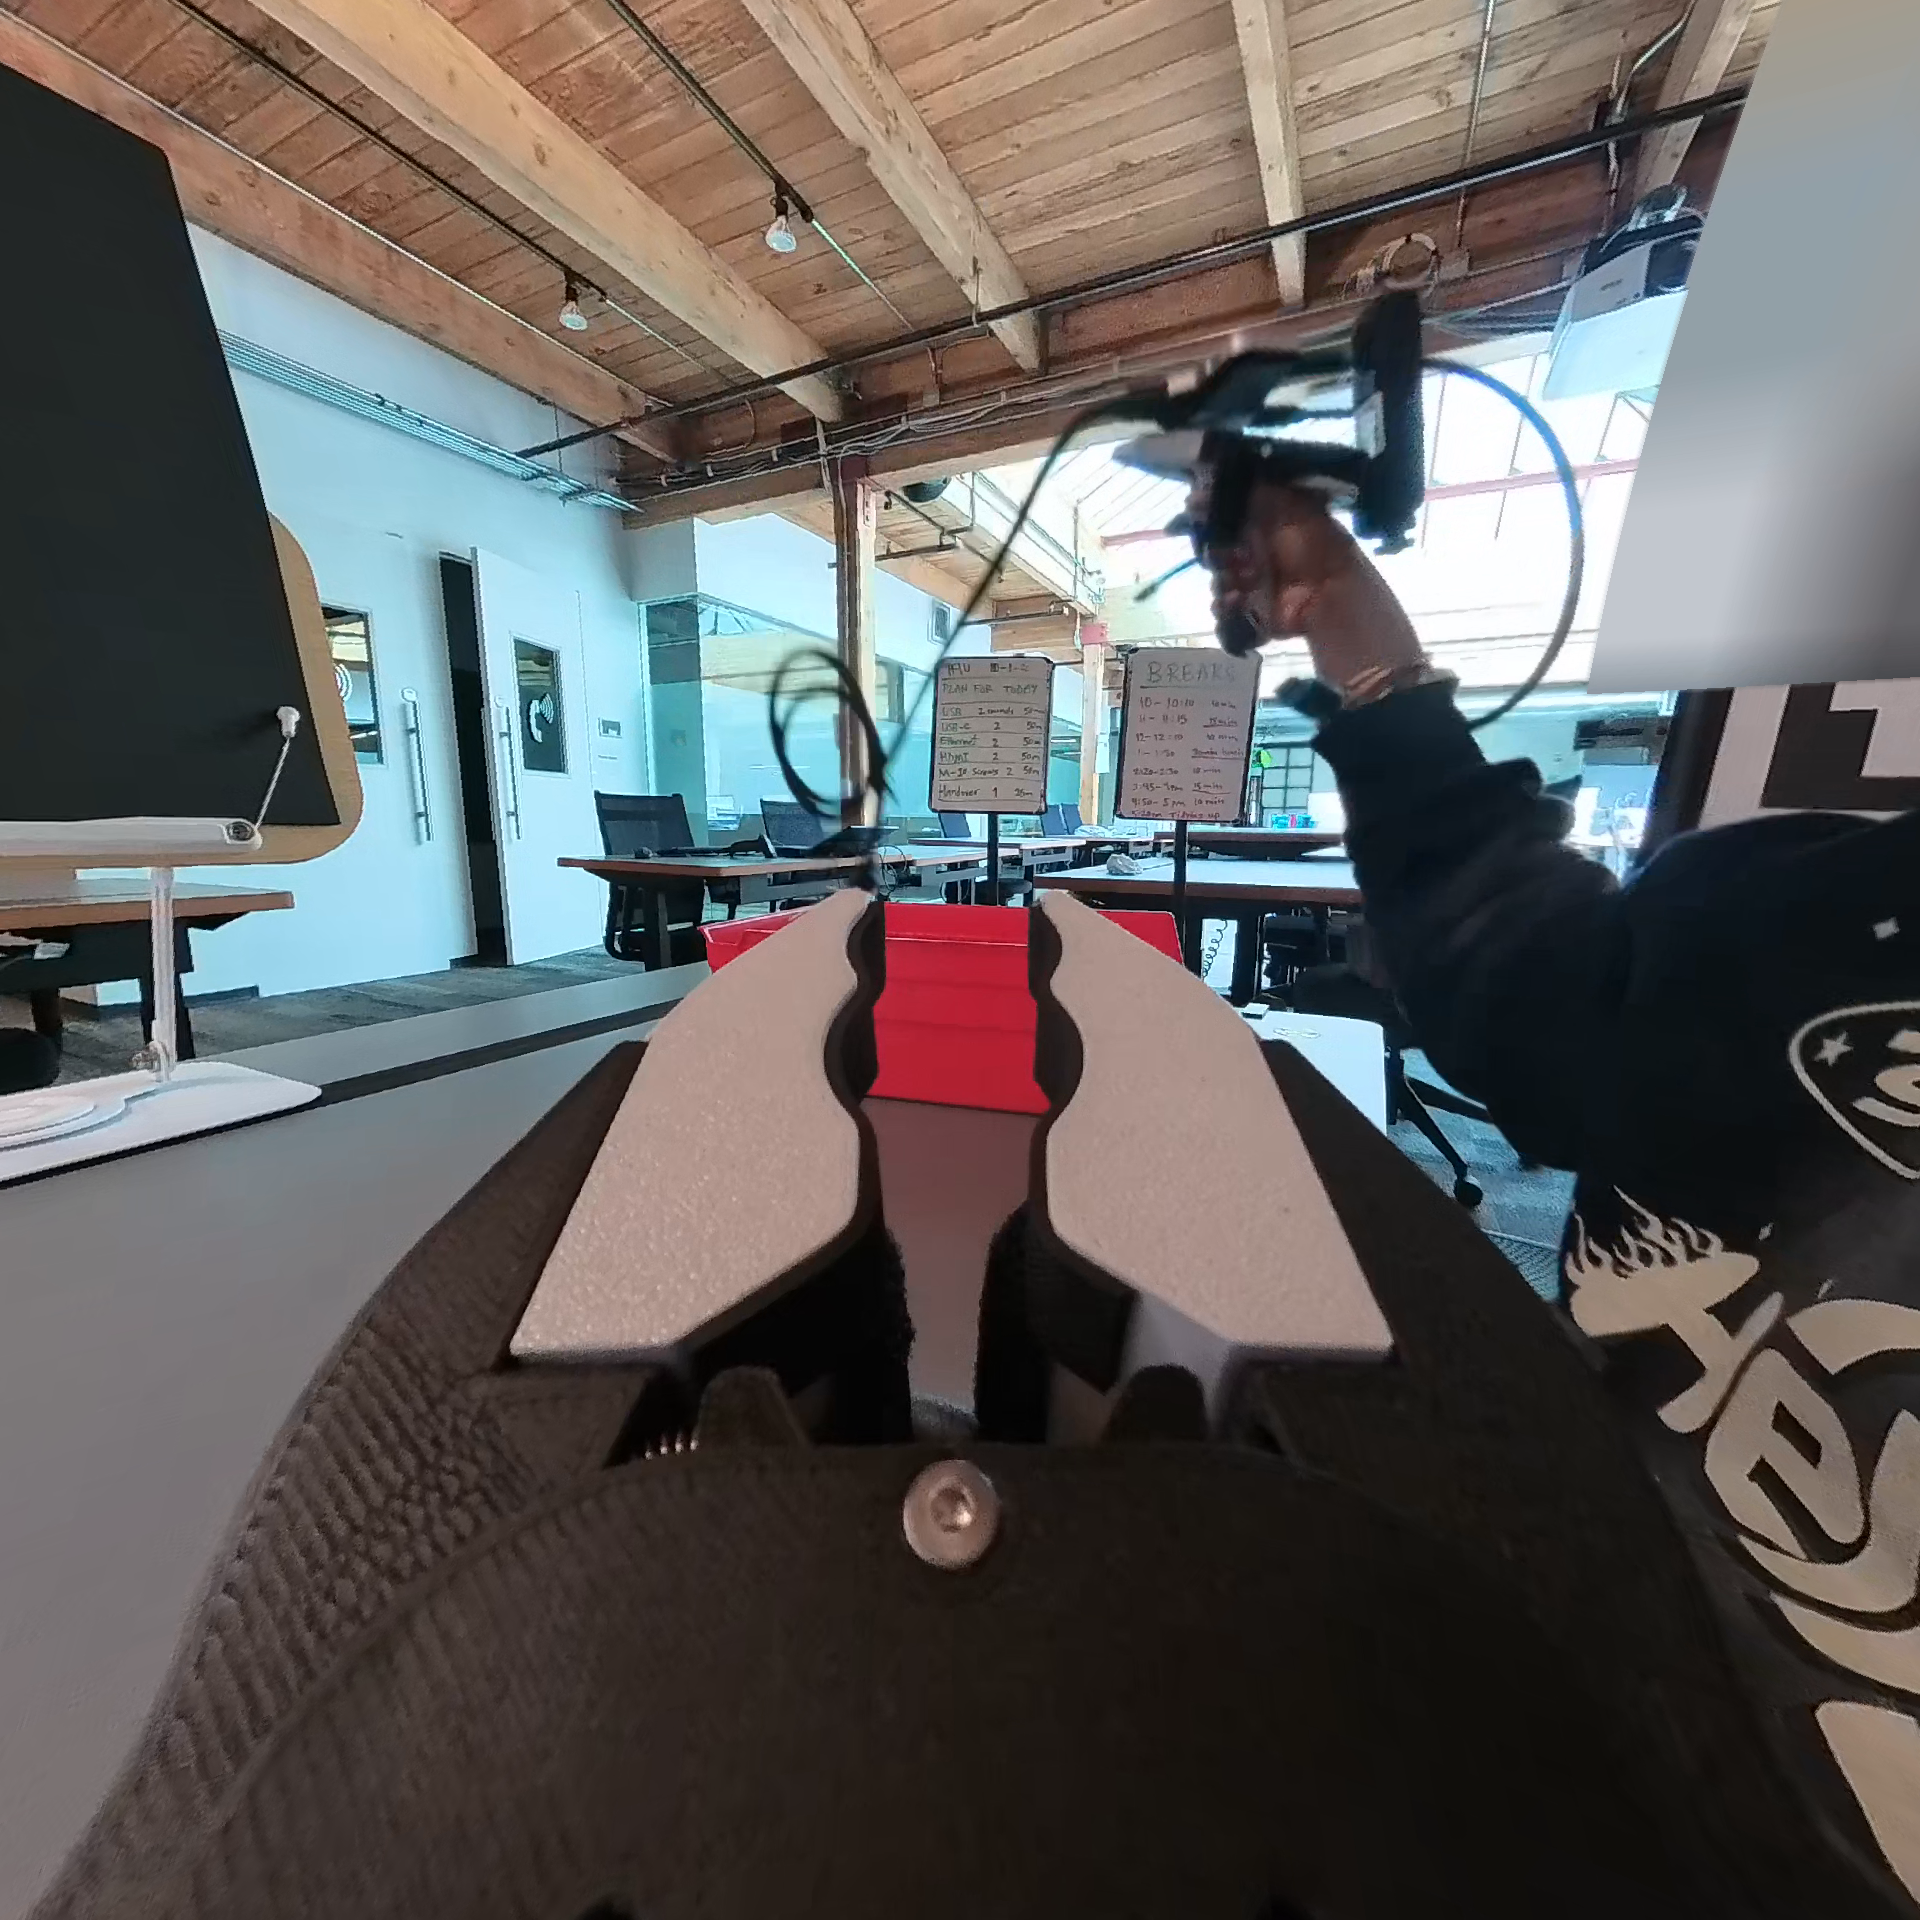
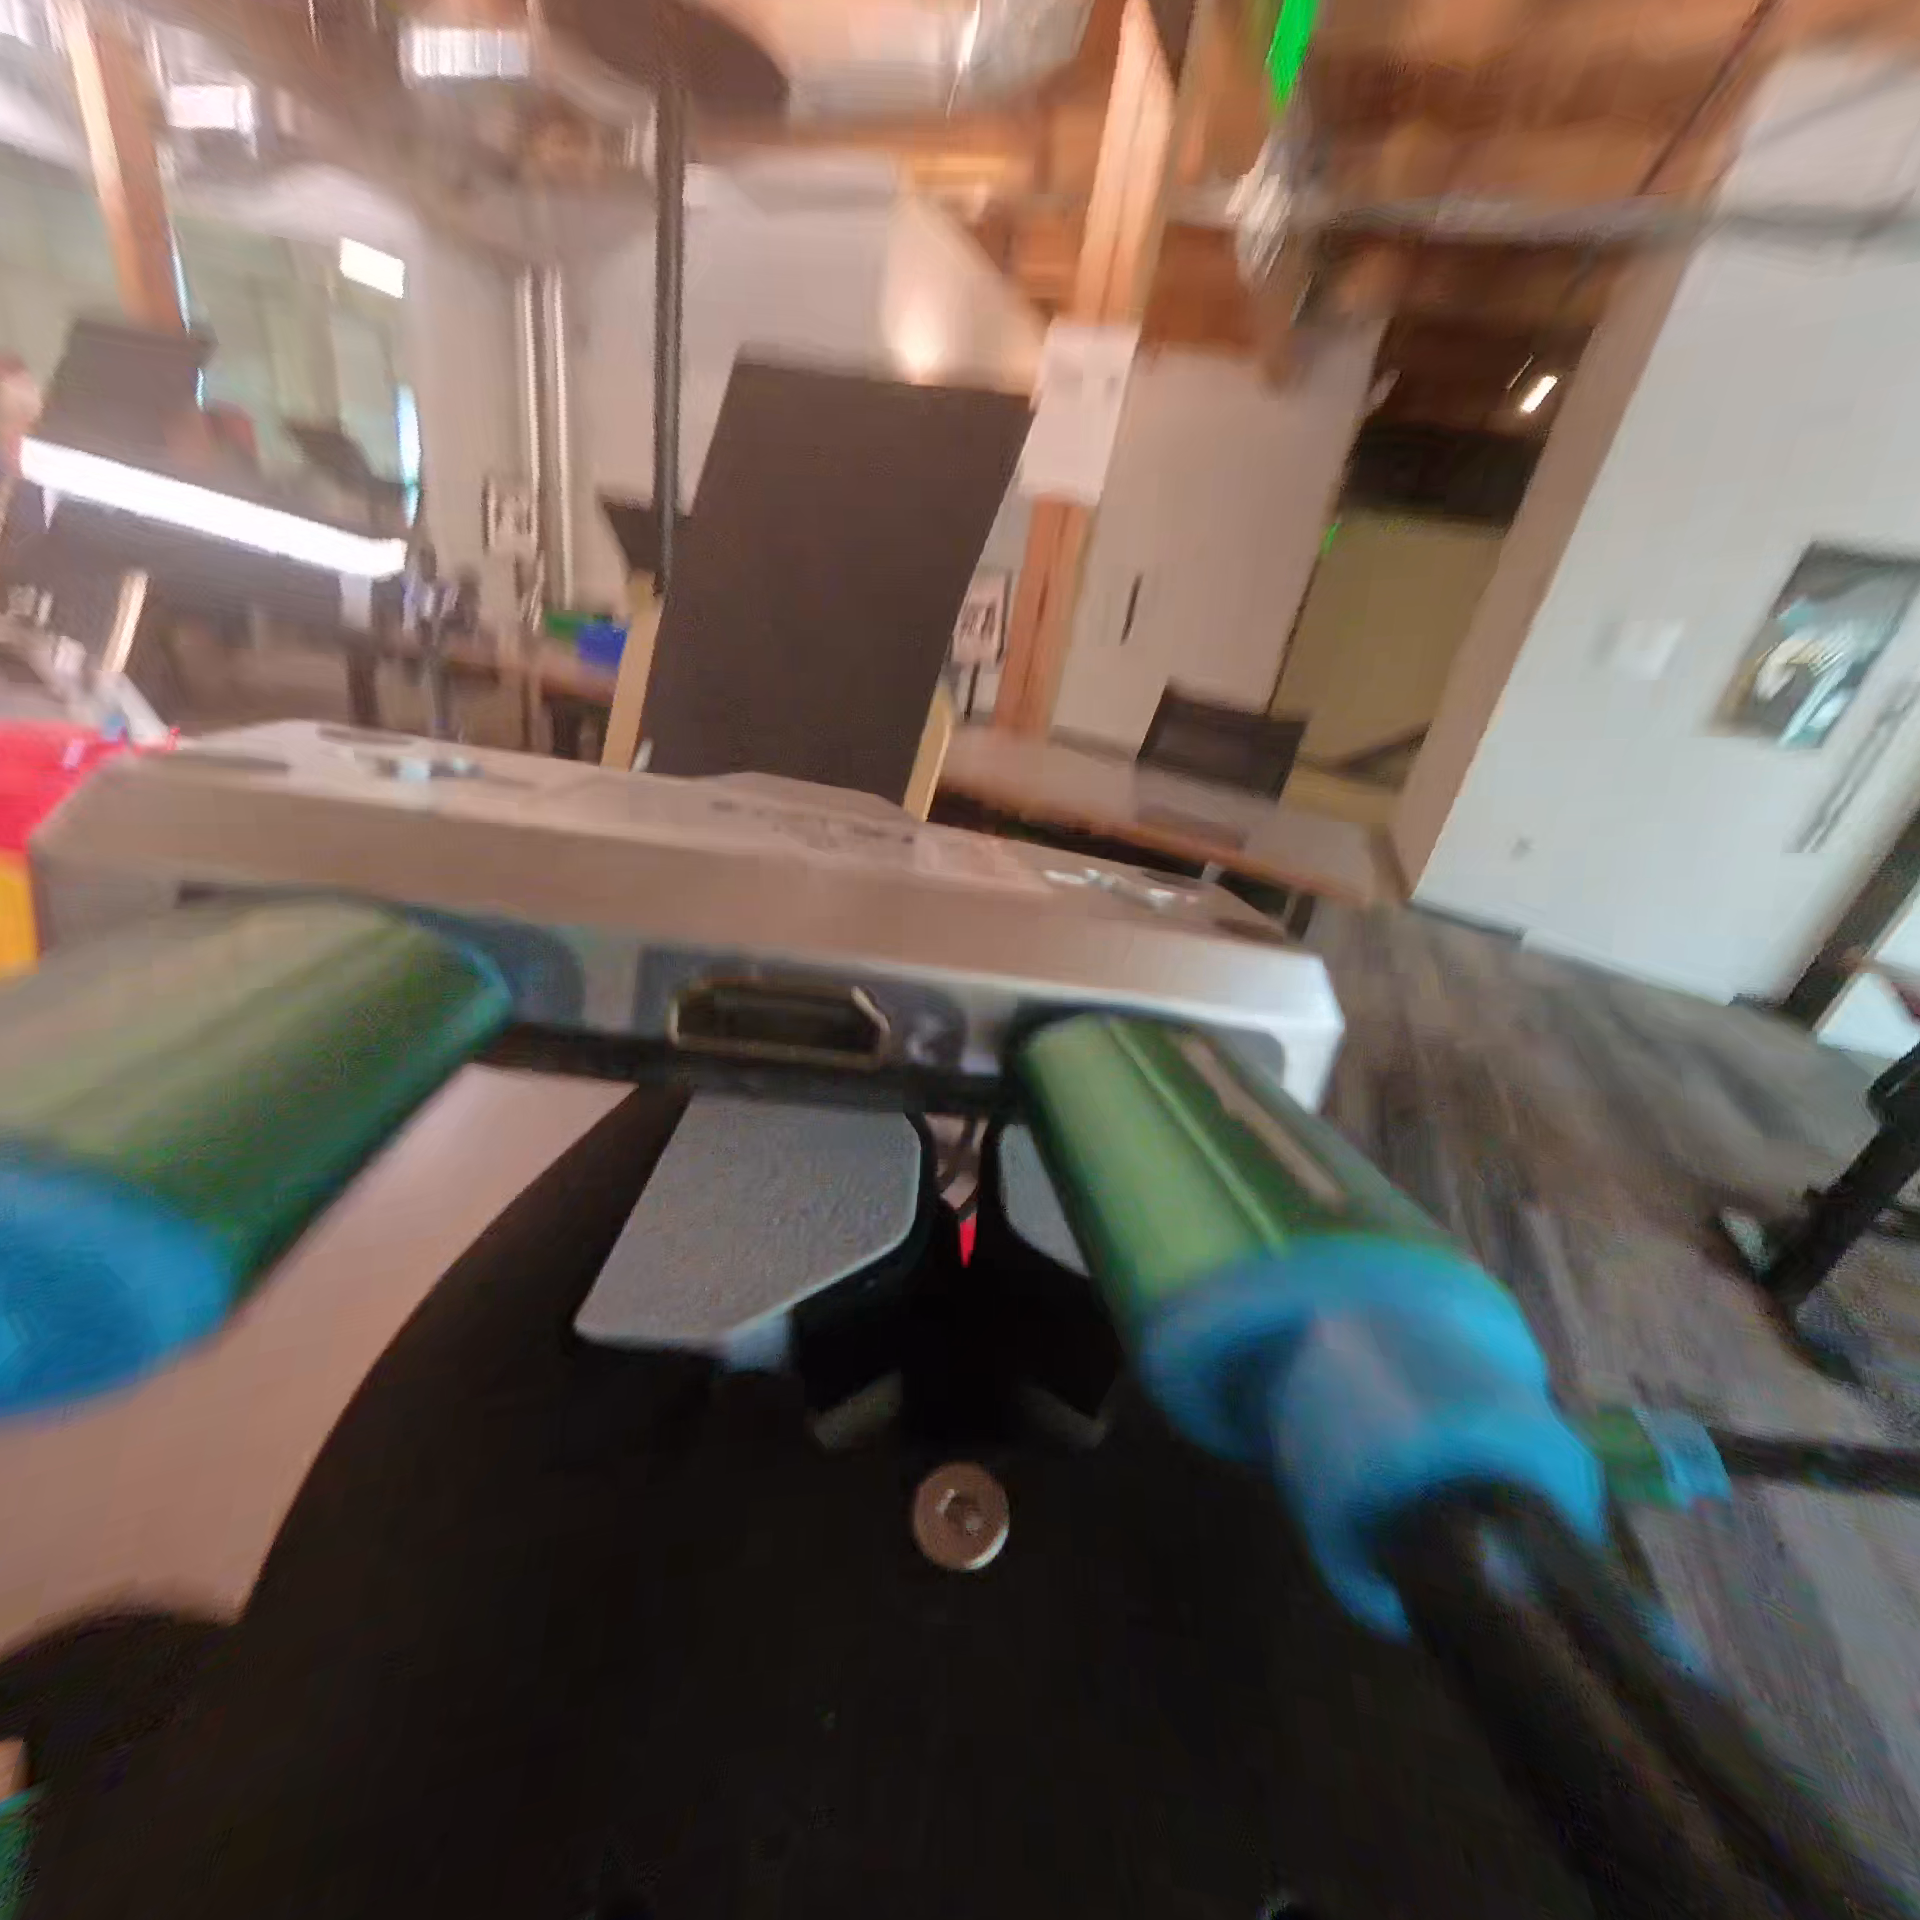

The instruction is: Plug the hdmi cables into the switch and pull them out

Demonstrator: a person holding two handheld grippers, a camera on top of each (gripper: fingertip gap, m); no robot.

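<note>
In the right wrist view, which is blurred by motion, my right gripper [image 2: 961,1127] is shut on the silver HDMI switch [image 2: 727,862], with one grey finger [image 2: 758,1216] showing beneath it. A green and blue HDMI plug [image 2: 1195,1143] sits in the right port and another plug [image 2: 239,1029] in the left port. The middle port [image 2: 779,1023] is empty. In the left wrist view the right gripper [image 1: 1247,447] is held high in the air with the switch [image 1: 1164,452]. Black cable [image 1: 914,675] and blue cable [image 1: 1538,520] hang in loops from it. My left gripper [image 1: 956,914] is open and empty, low over the grey table [image 1: 312,1247].
A red bin [image 1: 956,997] stands just beyond my left fingertips. A black board on a white stand [image 1: 104,468] is at the left of the table. The person's dark sleeve [image 1: 1507,935] fills the right side. Two whiteboards on stands [image 1: 992,732] and desks are farther back.
</note>
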